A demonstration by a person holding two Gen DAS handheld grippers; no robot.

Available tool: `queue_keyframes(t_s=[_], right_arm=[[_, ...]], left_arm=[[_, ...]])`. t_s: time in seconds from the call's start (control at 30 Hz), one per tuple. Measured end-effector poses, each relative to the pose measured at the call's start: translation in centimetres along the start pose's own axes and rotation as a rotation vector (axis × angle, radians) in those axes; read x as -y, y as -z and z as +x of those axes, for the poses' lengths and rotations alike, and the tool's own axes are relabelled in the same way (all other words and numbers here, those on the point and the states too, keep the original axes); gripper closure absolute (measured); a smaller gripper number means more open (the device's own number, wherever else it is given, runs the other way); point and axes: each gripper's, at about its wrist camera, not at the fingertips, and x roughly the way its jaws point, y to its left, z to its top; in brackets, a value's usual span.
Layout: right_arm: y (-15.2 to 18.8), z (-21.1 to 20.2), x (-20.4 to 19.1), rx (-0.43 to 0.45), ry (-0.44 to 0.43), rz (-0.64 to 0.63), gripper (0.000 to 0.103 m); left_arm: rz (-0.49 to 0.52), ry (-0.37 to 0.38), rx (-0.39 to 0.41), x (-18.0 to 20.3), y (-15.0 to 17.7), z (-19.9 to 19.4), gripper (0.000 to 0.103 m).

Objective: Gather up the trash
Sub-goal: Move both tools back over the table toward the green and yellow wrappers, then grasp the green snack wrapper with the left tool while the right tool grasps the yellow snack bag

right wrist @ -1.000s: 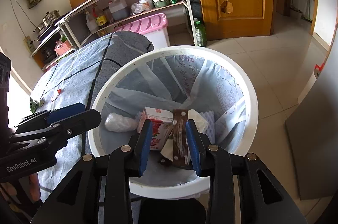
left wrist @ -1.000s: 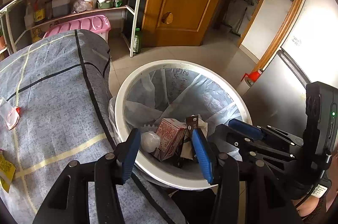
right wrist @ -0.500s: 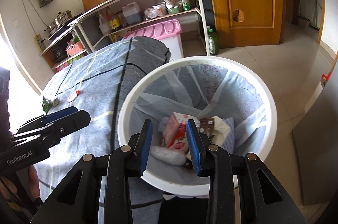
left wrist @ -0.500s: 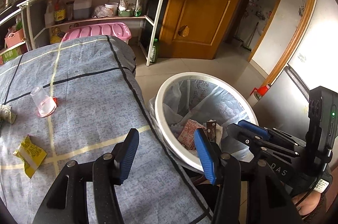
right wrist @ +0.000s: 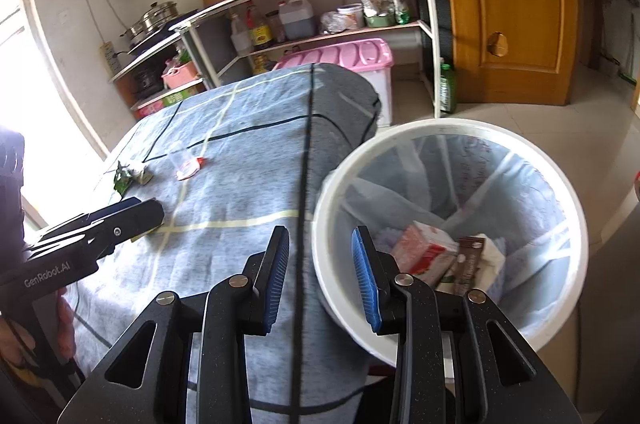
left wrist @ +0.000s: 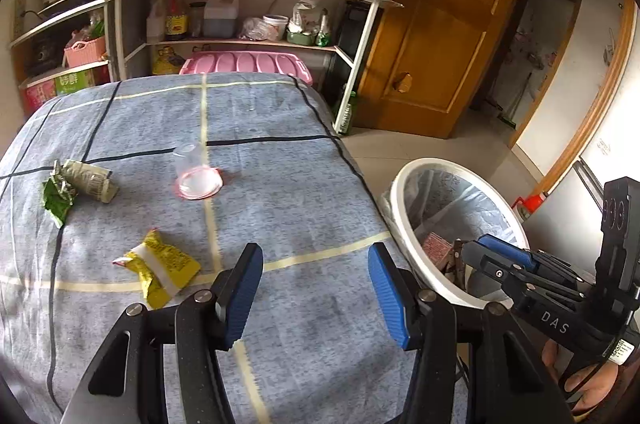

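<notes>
- Left gripper [left wrist: 316, 290] angles down over table [left wrist: 300, 184], jaws spread, empty.
- Right gripper [right wrist: 320, 274] angles down at bin [right wrist: 452, 128] rim, jaws parted, empty.

Table cloth [left wrist: 304, 192]: matt woven fabric, blue-grey. Cup [left wrist: 196, 172] at its centre: clear smooth plastic. Yellow wrapper [left wrist: 160, 270], 7 o'clock of cup: glossy crinkled foil. Bin [right wrist: 332, 192]: smooth white plastic, thin translucent liner [right wrist: 500, 176]. Door [right wrist: 516, 0]: varnished wood. Gripper pads [right wrist: 278, 276]: ribbed blue.
</notes>
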Motion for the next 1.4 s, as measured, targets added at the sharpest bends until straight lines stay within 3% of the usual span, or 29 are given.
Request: queue_keyframes(t_s=[0.63, 0.73, 0.83, 1.07, 1.3, 1.4], right_arm=[[-0.4, 5.1, -11.0, -0.084, -0.190, -0.177, 0.062], [-0.4, 5.9, -12.6, -0.100, -0.220, -0.202, 0.050], [-0.4, 6.7, -13.9, -0.111, -0.253, -0.221, 0.047], [-0.7, 8.9, -16.3, -0.142, -0.268, -0.262, 0.047], [-1.2, 11.3, -18.1, -0.179, -0.288, -0.303, 0.046], [-1.3, 12.1, -18.5, -0.194, -0.287, -0.311, 0.038]], left_arm=[[-0.176, -0.189, 0.063, -11.7, 1.2, -4.6, 0.044], [-0.208, -0.212, 0.065, -13.8, 1.3, -4.9, 0.044], [-0.234, -0.233, 0.068, -15.8, 1.3, -5.1, 0.044], [-0.272, -0.236, 0.062, -19.3, 1.1, -4.9, 0.044], [-0.309, -0.218, 0.050, -21.8, -0.3, -3.4, 0.038], [-0.343, -0.182, 0.046, -22.9, -1.3, -2.1, 0.038]])
